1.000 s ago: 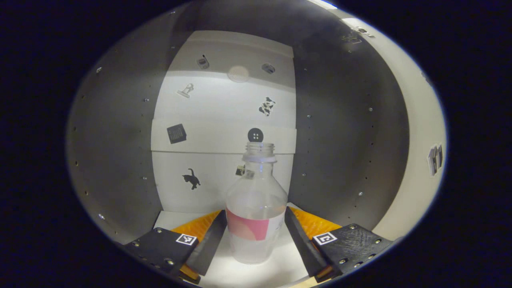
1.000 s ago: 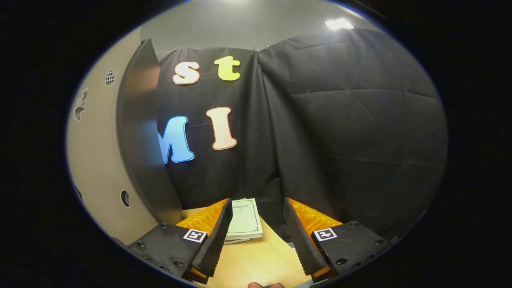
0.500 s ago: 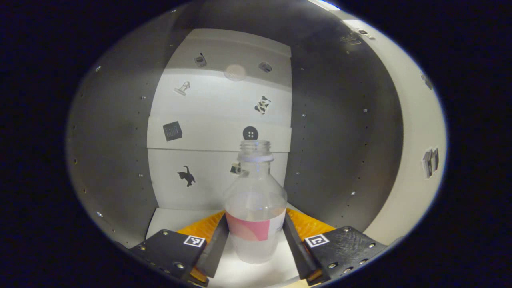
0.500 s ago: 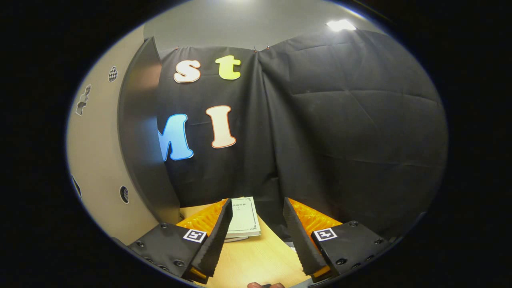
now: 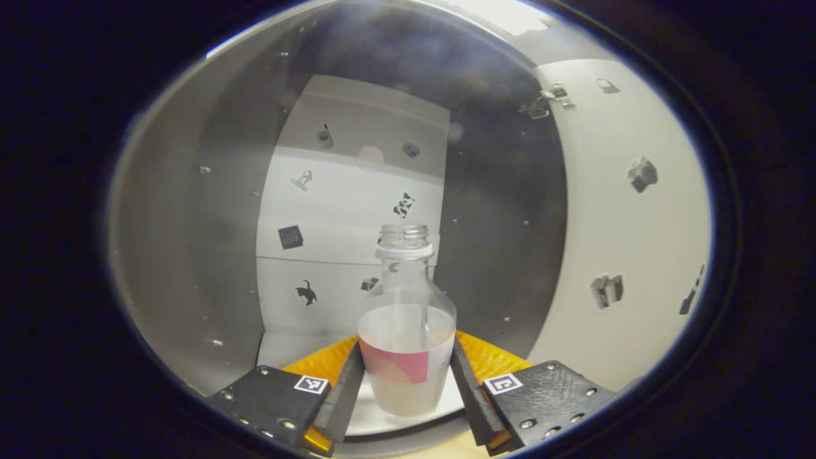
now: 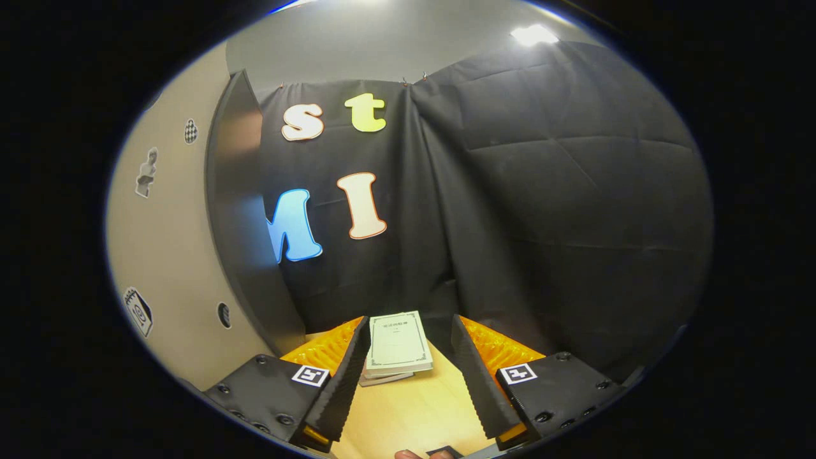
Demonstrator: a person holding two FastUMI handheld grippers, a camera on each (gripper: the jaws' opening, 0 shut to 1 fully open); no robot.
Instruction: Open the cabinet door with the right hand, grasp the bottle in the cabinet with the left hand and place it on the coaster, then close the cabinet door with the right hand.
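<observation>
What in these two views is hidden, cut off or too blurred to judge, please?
- Left gripper view: the bottle's base sits low between the left gripper's fingers, so whether it is lifted off the cabinet floor cannot be told.
- Left gripper view: the stickers on the cabinet's back wall are too small to identify.
- Right gripper view: the books are partly covered by the right gripper; their cover text is too small.
- Right gripper view: the bottom edge cuts off a hand.

Pale grey-green paperback books (image 6: 398,341), stacked two high, flat on light wooden tabletop (image 6: 414,414), near black cloth wall (image 6: 561,210). Small black-and-white stickers (image 5: 307,292) scattered over white back panel. Bright ceiling light (image 6: 534,34) above cloth.
</observation>
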